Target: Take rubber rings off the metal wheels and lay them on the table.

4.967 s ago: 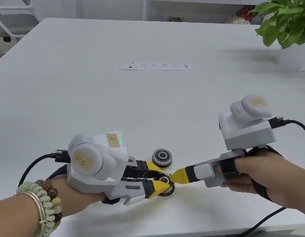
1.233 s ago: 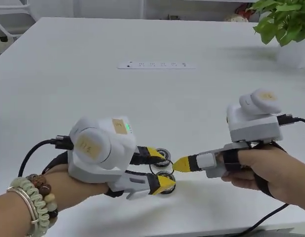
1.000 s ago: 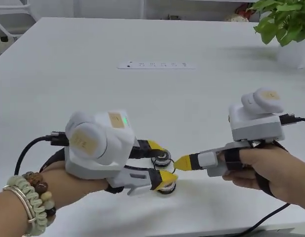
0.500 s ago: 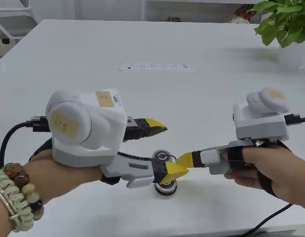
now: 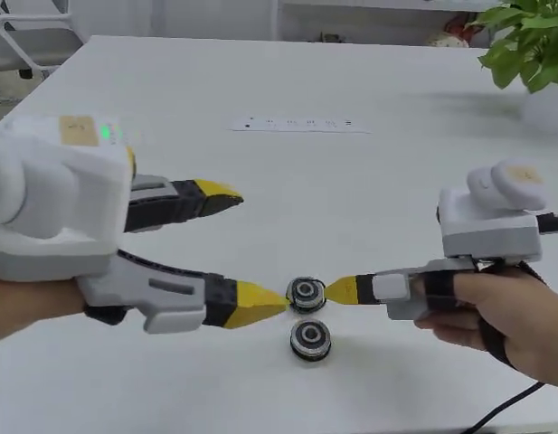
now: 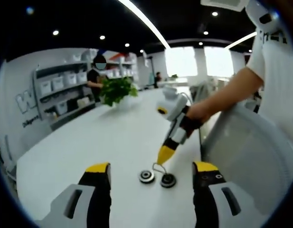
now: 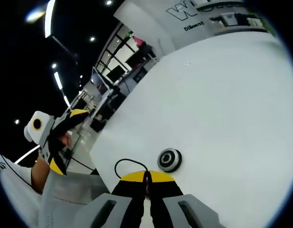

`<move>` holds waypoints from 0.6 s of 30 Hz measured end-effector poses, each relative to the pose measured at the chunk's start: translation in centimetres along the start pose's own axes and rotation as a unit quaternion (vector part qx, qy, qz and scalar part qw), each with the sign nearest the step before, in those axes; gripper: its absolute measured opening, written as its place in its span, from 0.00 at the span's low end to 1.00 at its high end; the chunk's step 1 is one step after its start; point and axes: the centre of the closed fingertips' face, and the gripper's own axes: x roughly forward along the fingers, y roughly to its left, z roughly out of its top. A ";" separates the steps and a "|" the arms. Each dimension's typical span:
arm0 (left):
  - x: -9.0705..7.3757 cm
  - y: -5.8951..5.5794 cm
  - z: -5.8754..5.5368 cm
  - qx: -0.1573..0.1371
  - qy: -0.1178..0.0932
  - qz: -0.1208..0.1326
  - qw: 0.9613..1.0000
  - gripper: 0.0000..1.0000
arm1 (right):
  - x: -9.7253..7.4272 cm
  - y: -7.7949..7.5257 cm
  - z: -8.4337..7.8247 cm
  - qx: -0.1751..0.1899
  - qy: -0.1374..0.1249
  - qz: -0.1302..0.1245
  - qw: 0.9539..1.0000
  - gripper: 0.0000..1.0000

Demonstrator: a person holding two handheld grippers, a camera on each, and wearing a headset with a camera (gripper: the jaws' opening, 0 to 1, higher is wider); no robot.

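Two metal wheels lie on the white table [image 5: 369, 208] near its front edge, one [image 5: 306, 292] just behind the other [image 5: 310, 336]. My right gripper [image 5: 337, 291] is shut, its tip right beside the rear wheel. A thin black rubber ring [image 7: 128, 160] loops out from its closed tips [image 7: 147, 176]. In the right gripper view one wheel [image 7: 169, 159] sits just past the ring. My left gripper [image 5: 251, 249] hovers to the left, open wide and holding nothing. The left gripper view looks down on both wheels [image 6: 146, 176] [image 6: 168, 180], the ring [image 6: 155, 167] and the right gripper [image 6: 165, 154].
A white power strip [image 5: 299, 125] lies mid-table further back. A potted plant [image 5: 532, 45] stands at the far right corner. A chair [image 5: 25, 36] is beyond the far left edge. Cables trail from both grippers toward the front edge.
My left gripper let go of the wheel, opened wide and lifted up and left. That wheel now rests on the table. The right gripper stays shut by the wheels.
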 end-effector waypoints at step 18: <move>-6.0 -0.3 -5.4 -0.101 0.009 0.085 0.991 0.83 | -1.0 0.7 2.2 -0.019 -0.041 0.004 0.999 0.00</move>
